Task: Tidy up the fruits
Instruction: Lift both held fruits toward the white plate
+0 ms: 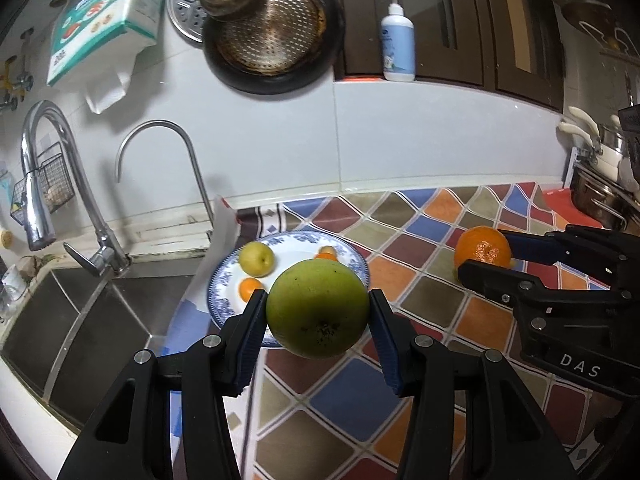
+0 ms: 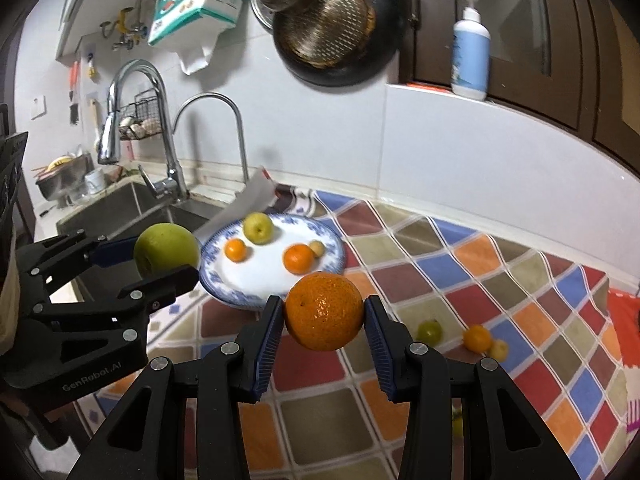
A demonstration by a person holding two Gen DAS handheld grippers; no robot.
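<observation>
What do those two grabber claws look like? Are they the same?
Yes, they match. The left gripper and right gripper are both black plastic, with two long fingers joined by angled arms with cut-out holes and round silver bolts. Each finger has a dark blue ribbed pad inside. White lettering marks their sides: "DAS" on the right one, "GenRobot.AI" on the left. No cables or sleeves show.

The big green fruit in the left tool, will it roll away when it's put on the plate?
Probably a little. The green fruit looks round and smooth, so it could roll, though the plate rim may stop it. It seems firm: the left tool pinches it without denting.
</observation>
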